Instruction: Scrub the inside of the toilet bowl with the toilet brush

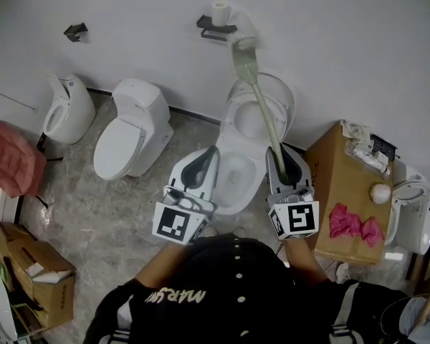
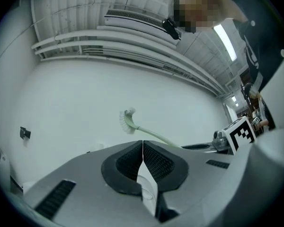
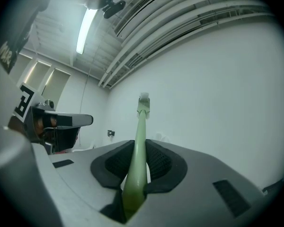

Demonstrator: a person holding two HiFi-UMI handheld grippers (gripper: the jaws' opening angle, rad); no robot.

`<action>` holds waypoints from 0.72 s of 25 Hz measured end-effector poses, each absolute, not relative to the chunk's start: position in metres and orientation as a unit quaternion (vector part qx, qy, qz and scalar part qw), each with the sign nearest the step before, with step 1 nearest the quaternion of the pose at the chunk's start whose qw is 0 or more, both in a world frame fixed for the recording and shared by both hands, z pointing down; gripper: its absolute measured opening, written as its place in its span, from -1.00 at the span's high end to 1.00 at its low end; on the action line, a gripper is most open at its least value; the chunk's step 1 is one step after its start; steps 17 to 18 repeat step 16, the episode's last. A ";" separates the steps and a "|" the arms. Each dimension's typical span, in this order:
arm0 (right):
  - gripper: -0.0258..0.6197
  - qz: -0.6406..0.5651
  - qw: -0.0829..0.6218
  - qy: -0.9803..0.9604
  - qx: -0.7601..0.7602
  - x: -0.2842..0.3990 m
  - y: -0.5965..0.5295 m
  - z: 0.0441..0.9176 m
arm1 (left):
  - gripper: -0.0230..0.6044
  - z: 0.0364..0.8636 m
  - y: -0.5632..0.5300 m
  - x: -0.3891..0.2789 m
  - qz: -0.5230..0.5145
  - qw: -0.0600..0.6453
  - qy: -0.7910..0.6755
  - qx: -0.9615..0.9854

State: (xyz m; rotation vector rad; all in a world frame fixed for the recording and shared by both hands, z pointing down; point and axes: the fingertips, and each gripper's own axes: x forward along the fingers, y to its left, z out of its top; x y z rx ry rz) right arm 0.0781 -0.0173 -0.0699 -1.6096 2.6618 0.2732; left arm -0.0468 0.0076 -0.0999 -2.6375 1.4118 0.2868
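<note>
A pale green toilet brush [image 1: 256, 95] sticks up and away from my right gripper [image 1: 281, 169], which is shut on its handle [image 3: 138, 160]. Its white bristle head [image 1: 244, 49] is raised high in front of the wall, above the open toilet bowl [image 1: 233, 170] and its lifted lid [image 1: 276, 102]. My left gripper [image 1: 201, 169] hovers over the bowl's left rim with its jaws shut and nothing between them. In the left gripper view the brush head [image 2: 128, 121] shows against the white wall. Both grippers point upward toward the wall.
A second white toilet [image 1: 132, 127] and a urinal [image 1: 67, 108] stand to the left. A cardboard box [image 1: 344, 192] with pink cloths [image 1: 355, 224] sits right of the bowl. A paper roll holder [image 1: 218, 20] hangs on the wall. More boxes [image 1: 32, 271] lie at the lower left.
</note>
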 end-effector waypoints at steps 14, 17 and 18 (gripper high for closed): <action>0.65 0.090 0.000 0.852 -0.516 0.079 -0.014 -0.068 | 0.84 -0.098 0.013 -0.051 0.096 0.060 0.477 -0.872; 0.65 0.089 0.000 0.852 -0.515 0.078 -0.013 -0.067 | 0.84 -0.096 0.013 -0.050 0.096 0.060 0.476 -0.872; 0.65 0.089 0.000 0.852 -0.515 0.078 -0.013 -0.067 | 0.84 -0.096 0.013 -0.050 0.096 0.060 0.476 -0.872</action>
